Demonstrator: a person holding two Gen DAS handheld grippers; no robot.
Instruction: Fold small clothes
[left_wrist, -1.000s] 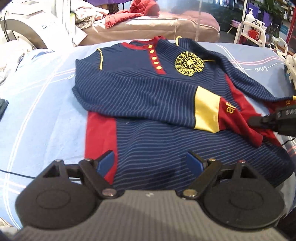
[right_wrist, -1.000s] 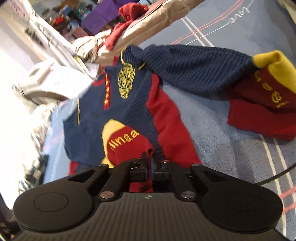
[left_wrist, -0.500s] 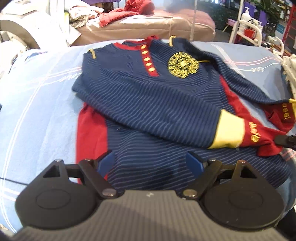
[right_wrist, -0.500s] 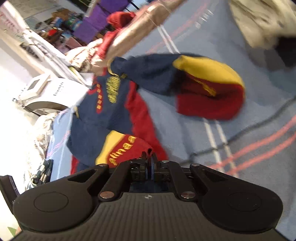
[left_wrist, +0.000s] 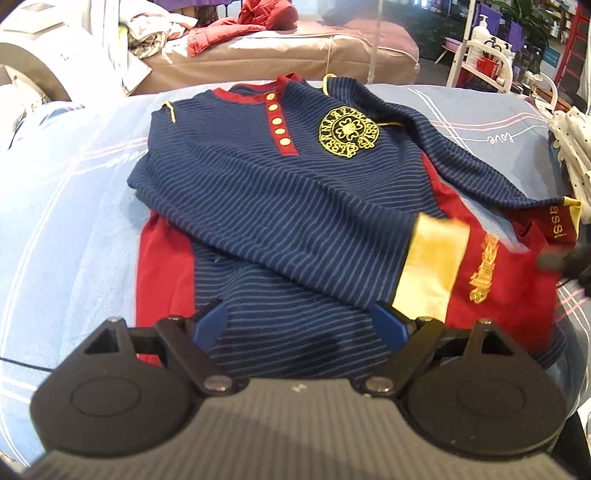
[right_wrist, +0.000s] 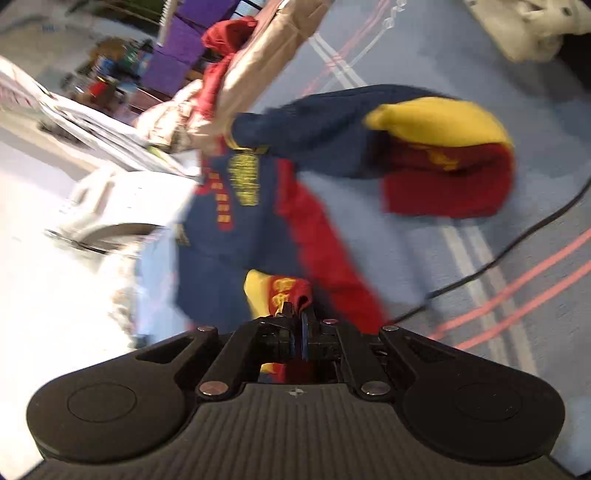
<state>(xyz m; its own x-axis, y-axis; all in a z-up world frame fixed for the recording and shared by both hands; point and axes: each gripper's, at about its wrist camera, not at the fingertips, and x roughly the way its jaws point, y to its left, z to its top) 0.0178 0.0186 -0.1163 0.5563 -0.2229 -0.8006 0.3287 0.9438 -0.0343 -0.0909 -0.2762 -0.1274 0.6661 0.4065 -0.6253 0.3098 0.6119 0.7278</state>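
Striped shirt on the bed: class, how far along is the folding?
Done: one sleeve lies across the striped shirt. In hand: the right gripper pinches that sleeve's red cuff; the left gripper hovers open. Left: the other sleeve, then the body.

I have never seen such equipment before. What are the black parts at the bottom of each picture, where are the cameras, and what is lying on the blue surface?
No robot is here. A person holds one hand tool in each hand, and each tool has two fingers and a wide-angle camera that looks forward along them. The black parts are the tools themselves. One picture comes from the left gripper; its blue-tipped fingers stand open above the cloth and hold nothing. The other comes from the right gripper, shut on the red cuff of a sleeve. On the blue bed sheet lies a small navy striped shirt with red trim and a yellow badge. That sleeve lies across the shirt's front.
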